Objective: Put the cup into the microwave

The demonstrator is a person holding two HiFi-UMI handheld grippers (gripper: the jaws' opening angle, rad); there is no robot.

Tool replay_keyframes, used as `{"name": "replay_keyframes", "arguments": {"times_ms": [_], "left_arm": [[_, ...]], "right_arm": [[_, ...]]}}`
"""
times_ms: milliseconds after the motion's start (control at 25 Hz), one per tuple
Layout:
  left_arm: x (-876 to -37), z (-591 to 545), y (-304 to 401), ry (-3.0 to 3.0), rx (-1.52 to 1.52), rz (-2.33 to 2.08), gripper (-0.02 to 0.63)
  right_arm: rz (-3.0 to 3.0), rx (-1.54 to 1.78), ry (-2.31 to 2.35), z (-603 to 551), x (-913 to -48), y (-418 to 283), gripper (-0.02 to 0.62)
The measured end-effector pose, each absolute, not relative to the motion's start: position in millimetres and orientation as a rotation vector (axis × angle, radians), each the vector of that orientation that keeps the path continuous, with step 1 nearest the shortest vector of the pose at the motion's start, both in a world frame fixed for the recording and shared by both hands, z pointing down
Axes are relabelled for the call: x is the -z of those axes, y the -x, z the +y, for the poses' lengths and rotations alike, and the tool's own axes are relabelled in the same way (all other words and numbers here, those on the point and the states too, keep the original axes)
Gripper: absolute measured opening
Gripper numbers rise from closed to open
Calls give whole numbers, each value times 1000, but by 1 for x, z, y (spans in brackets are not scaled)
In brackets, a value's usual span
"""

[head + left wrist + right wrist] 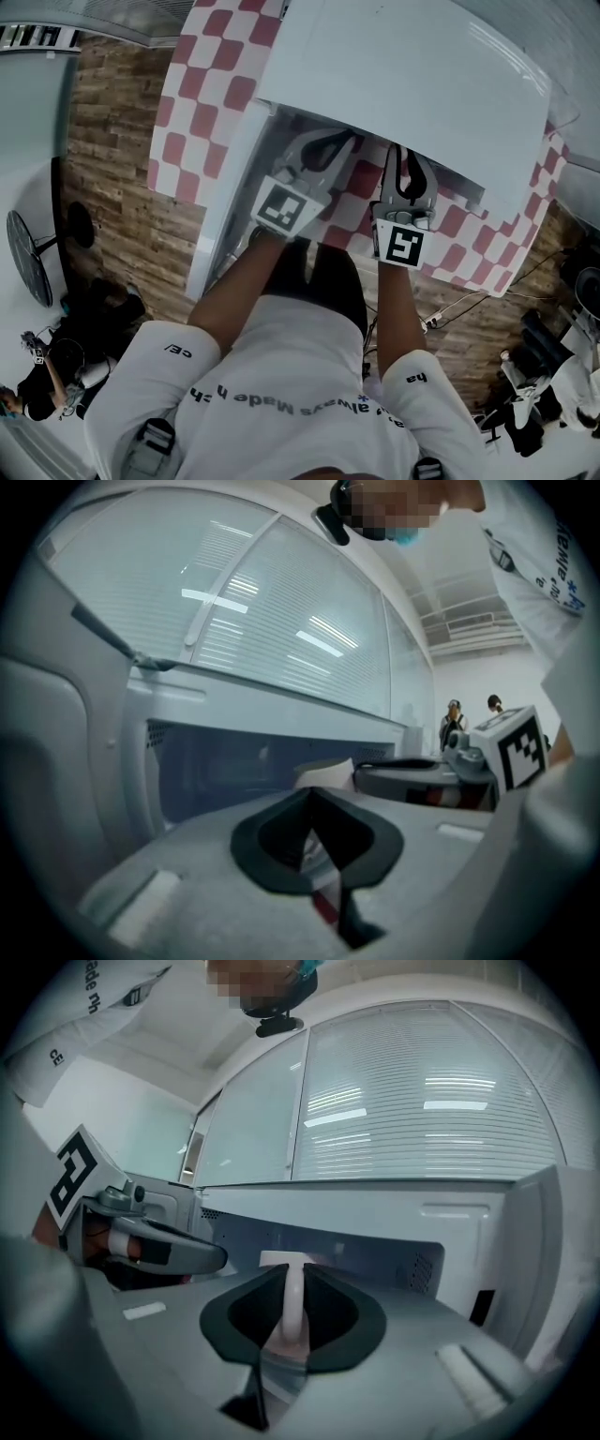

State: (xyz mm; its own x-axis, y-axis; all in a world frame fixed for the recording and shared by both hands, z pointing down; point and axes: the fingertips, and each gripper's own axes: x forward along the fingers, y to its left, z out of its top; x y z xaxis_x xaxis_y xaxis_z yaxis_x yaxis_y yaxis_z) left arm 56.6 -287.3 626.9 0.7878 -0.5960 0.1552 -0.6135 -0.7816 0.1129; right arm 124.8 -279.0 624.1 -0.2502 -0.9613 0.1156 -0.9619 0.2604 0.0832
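A white cup (292,1290) is held by its handle, with my right gripper (293,1324) shut on it at the mouth of the white microwave (403,84). The dark cavity (356,1246) lies just ahead of the cup. In the left gripper view the cup (328,772) shows as a pale shape beside the right gripper (412,778). My left gripper (314,841) is shut with nothing in it, close to the left of the right one. From the head view both grippers, left (323,150) and right (405,173), reach under the microwave's top; the cup is hidden there.
The microwave door (225,206) stands open on the left, seen as a pale wall (56,761) beside my left gripper. The control panel (459,1241) is at the cavity's right. The microwave stands on a red-and-white checked cloth (202,103). People stand in the background (453,719).
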Motion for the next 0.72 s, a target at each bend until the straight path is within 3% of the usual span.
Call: {"name": "replay_keyframes", "arguments": {"times_ms": [720], "left_arm": [[-654, -340, -69, -2802, -169, -1084, 3]], "right_arm": [[-2370, 8, -1876, -333, -653, -137, 48]]}}
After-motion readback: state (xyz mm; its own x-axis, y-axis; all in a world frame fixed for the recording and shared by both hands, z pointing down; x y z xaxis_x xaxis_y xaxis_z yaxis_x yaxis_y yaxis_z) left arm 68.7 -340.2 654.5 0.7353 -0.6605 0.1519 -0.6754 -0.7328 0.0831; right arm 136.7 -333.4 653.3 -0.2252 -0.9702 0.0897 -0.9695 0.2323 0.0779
